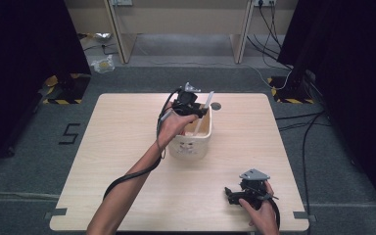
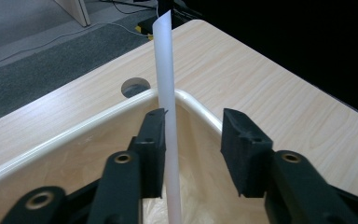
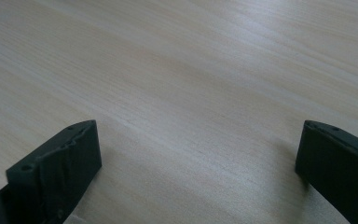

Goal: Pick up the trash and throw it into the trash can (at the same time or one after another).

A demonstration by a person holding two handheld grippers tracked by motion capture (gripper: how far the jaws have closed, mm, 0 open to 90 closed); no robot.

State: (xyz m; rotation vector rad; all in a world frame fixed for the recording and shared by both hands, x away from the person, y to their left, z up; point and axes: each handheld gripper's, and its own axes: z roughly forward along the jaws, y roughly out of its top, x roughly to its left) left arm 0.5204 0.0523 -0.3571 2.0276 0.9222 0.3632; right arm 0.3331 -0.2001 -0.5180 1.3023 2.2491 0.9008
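Note:
A white, round-cornered bin point(image 1: 192, 145) stands at the middle of the table. Its rim point(image 2: 74, 131) curves in front of my left gripper point(image 2: 193, 126). A long white strip point(image 2: 165, 70) stands upright in the bin, and its top point(image 1: 209, 100) pokes out above the far rim. My left gripper point(image 1: 196, 111) hangs over the bin's far side with its jaws apart. The strip rests against one finger point(image 2: 151, 140), clear of the other. My right gripper point(image 1: 230, 195) sits low over the table's near right part. It point(image 3: 198, 140) is wide open with bare wood between its jaws.
A round cable hole point(image 1: 216, 105) lies in the tabletop point(image 1: 127, 147) just behind the bin, also seen past the rim point(image 2: 135, 86). Black curtains flank the table, cables run over the grey floor at the right, and a desk frame stands at the back.

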